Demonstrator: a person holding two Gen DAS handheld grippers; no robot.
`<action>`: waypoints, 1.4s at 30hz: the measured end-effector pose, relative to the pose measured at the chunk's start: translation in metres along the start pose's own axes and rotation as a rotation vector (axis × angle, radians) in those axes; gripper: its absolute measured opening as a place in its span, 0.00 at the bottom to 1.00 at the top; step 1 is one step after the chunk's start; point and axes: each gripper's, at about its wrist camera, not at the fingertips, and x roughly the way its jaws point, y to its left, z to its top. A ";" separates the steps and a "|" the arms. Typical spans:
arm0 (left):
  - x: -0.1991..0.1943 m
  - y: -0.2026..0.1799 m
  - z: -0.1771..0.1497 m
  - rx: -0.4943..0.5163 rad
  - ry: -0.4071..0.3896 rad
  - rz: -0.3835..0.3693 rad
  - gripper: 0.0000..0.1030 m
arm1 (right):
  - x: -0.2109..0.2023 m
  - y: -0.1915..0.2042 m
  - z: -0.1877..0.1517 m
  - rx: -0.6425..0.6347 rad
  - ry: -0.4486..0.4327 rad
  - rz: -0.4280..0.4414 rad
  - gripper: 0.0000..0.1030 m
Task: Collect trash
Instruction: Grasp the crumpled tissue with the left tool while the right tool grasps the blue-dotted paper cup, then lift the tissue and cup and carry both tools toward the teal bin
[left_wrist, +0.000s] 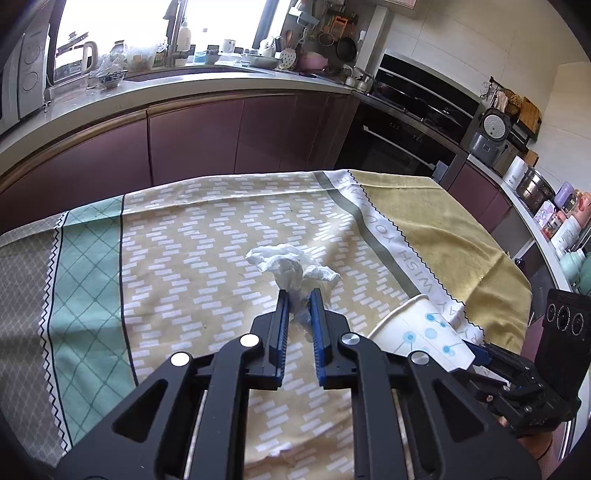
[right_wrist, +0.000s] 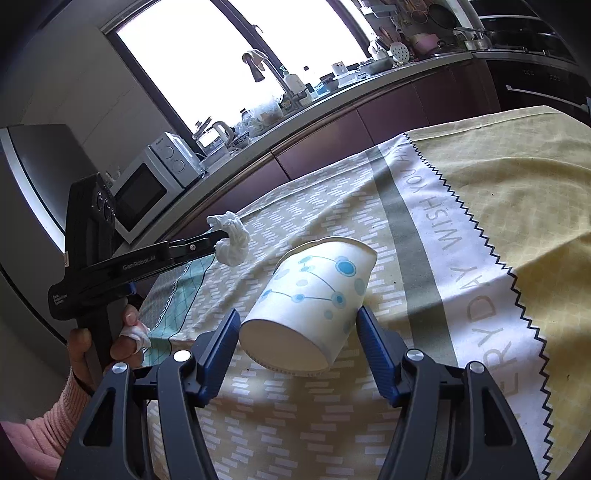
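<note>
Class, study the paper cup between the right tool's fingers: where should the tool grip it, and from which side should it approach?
Grip the paper cup across its side wall near the closed base, approaching from the base end. It is tipped over, base facing the right tool, and the wall there looks stiffer than at the open rim.

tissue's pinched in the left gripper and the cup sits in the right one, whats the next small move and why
Probably carry the crumpled tissue, pinched in the left gripper, over the paper cup's mouth, since the right gripper holds the cup tilted, mouth away.
</note>
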 end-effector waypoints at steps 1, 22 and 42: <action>-0.007 0.002 -0.003 -0.002 -0.006 0.000 0.12 | -0.001 0.001 0.000 -0.002 -0.002 0.003 0.60; -0.125 0.061 -0.085 -0.075 -0.081 0.097 0.12 | 0.007 0.039 0.000 -0.001 -0.012 0.164 0.57; -0.162 0.087 -0.123 -0.126 -0.103 0.115 0.12 | 0.041 0.061 -0.025 -0.016 0.137 0.133 0.64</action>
